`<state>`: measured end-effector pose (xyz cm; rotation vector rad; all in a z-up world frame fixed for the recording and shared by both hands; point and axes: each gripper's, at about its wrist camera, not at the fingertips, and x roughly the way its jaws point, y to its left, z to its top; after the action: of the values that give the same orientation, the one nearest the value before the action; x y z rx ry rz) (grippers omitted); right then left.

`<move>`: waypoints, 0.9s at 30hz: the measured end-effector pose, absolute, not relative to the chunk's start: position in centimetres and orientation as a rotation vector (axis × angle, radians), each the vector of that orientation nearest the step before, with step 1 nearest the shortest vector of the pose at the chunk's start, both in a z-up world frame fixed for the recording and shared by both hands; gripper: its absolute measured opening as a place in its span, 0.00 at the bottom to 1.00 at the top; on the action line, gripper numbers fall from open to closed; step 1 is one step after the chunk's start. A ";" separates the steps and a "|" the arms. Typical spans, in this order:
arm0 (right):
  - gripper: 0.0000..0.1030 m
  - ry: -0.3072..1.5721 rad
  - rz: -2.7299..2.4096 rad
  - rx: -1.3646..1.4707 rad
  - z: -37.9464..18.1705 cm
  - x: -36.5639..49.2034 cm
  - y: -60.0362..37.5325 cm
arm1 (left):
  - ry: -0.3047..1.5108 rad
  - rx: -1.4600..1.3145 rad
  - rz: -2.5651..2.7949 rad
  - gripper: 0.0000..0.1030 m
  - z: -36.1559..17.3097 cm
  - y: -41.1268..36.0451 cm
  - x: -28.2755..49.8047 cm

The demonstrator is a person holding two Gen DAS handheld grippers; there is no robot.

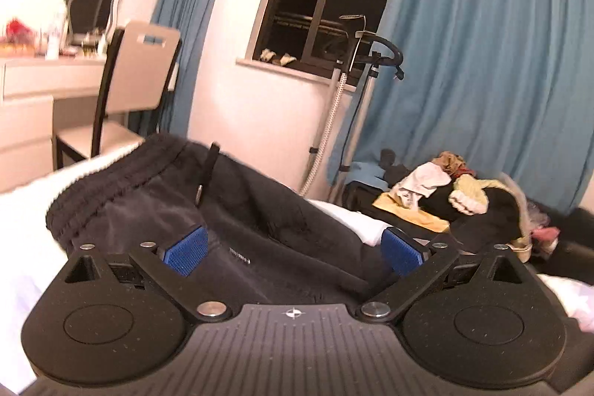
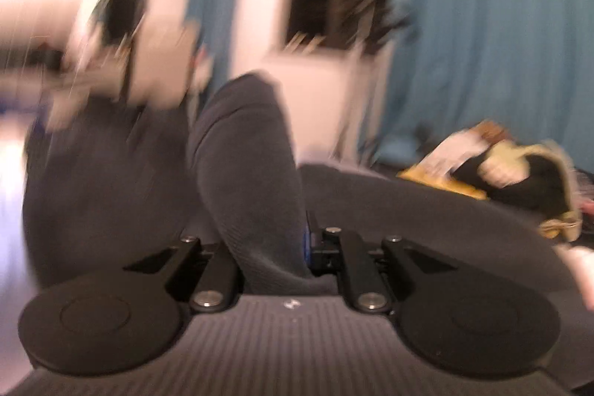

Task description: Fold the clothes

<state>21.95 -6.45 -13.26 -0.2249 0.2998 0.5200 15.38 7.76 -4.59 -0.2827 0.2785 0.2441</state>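
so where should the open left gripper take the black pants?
Probably the elastic waistband of the black pants, approached from the left gripper side along the bed. It's a thick bunched edge lying exposed, easy to pinch. The right gripper already clamps a fold.

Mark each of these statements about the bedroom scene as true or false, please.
1. The right gripper is shut on dark trousers. True.
2. The left gripper is shut on the trousers. False: it is open above them, and its blue pads stand apart.
3. The curtains are red. False: they are blue.
4. A pile of clothes lies at the right. True.
5. A chair stands by the white desk. True.
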 end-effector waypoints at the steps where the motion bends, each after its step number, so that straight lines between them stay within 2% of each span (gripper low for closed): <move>1: 0.15 0.310 0.520 -0.251 -14.3 21.6 -5.8 | 0.285 -0.275 0.245 0.98 -4.8 7.9 15.4; 5: 0.20 0.319 0.527 -0.252 -14.2 21.4 -6.0 | 0.298 -0.305 0.193 0.98 -5.3 8.5 15.7; 6: 0.28 0.332 0.540 -0.249 -14.0 21.3 -6.3 | 0.304 -0.323 0.167 0.98 -5.5 8.6 15.9; 7: 0.43 0.352 0.565 -0.248 -13.7 21.2 -6.7 | 0.309 -0.333 0.151 0.98 -5.6 8.6 16.0; 8: 0.49 0.377 0.600 -0.248 -13.1 21.0 -7.0 | 0.314 -0.337 0.141 0.98 -5.7 8.6 16.0; 13: 0.68 0.482 0.740 -0.198 -9.9 19.1 -9.7 | 0.309 -0.367 0.090 0.98 -6.2 8.8 15.9; 22: 0.70 0.468 0.535 -0.005 -8.8 16.7 -17.9 | 0.395 -0.230 0.051 0.98 -8.4 5.5 17.1; 25: 0.70 0.482 0.422 0.042 -8.8 18.1 -19.9 | 0.553 -0.147 0.100 0.98 -10.9 4.3 18.8; 27: 0.70 0.486 0.375 0.114 -8.9 19.0 -21.6 | 0.592 -0.111 0.107 0.98 -12.3 3.9 19.2</move>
<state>19.05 -21.60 -8.91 0.1137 0.4864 0.3751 19.16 3.91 -12.28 -0.1107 0.5917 0.1073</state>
